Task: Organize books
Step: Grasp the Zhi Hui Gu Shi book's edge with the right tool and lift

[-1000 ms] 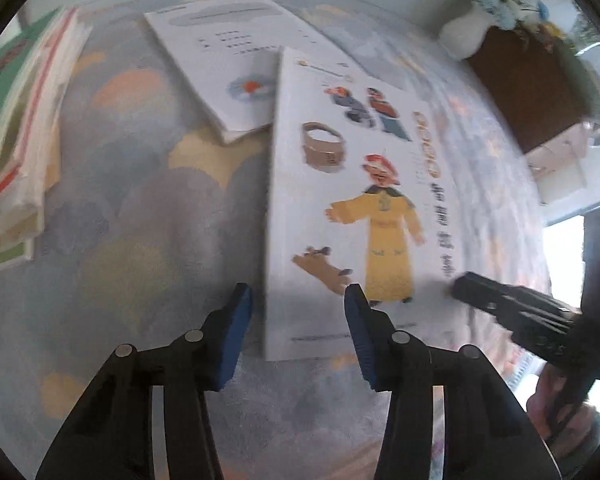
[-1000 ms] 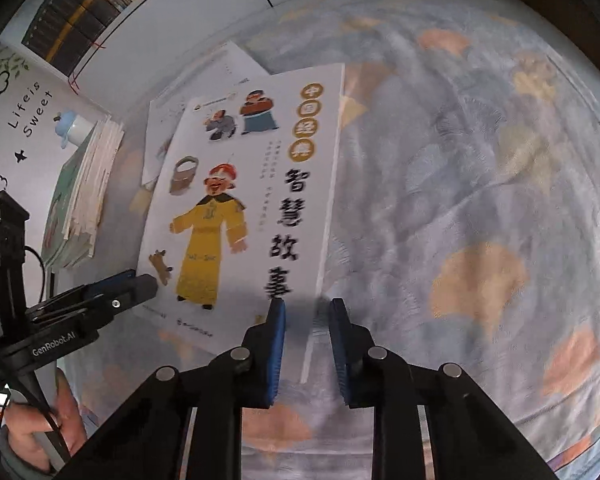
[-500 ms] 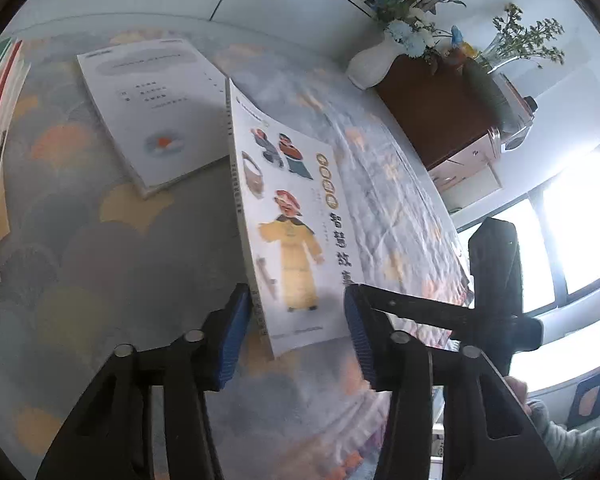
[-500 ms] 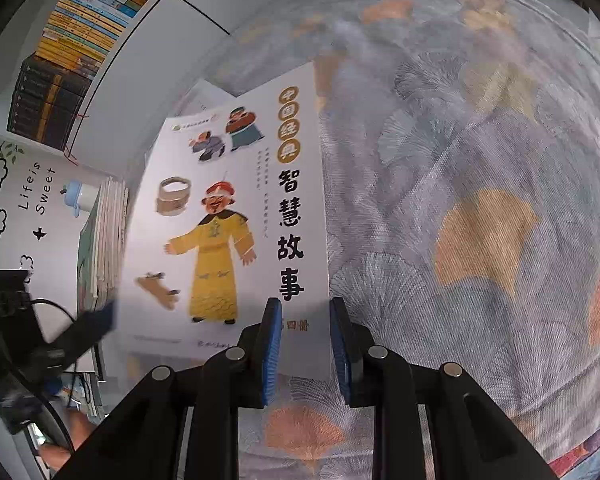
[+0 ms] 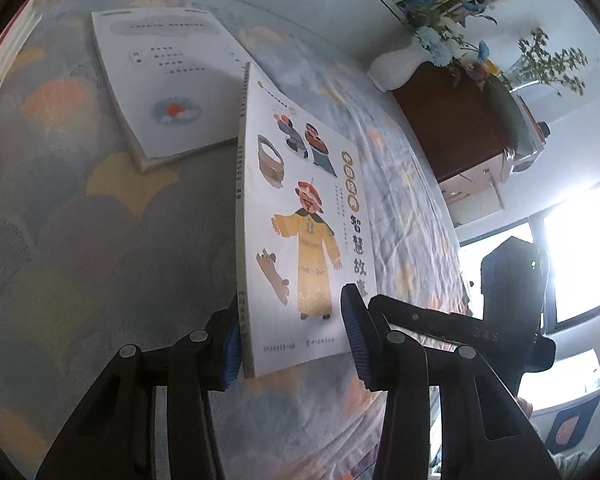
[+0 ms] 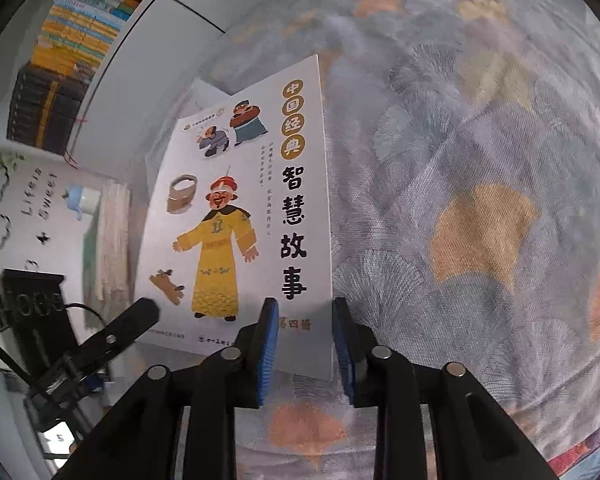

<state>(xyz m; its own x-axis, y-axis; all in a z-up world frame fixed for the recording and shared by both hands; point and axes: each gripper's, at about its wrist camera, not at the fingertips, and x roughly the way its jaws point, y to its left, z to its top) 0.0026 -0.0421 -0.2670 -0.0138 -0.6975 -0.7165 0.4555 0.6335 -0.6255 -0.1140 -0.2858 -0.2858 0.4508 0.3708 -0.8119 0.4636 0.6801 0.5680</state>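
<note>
Tilted up off the patterned cloth (image 6: 480, 160) since a second ago, the storybook (image 6: 236, 208) now stands on its spine edge near the cloth's near edge. Right gripper (image 6: 304, 344) has just been opening; its jaws straddle the free corner, spread, pads off the cover. Left gripper (image 5: 290, 340) straddles the spine end; whether it pinches cannot be told. Step: hand-over for stacking. Next: the left must close firmly, then carry the storybook to the stack (image 6: 114, 240) at the cloth's left edge
</note>
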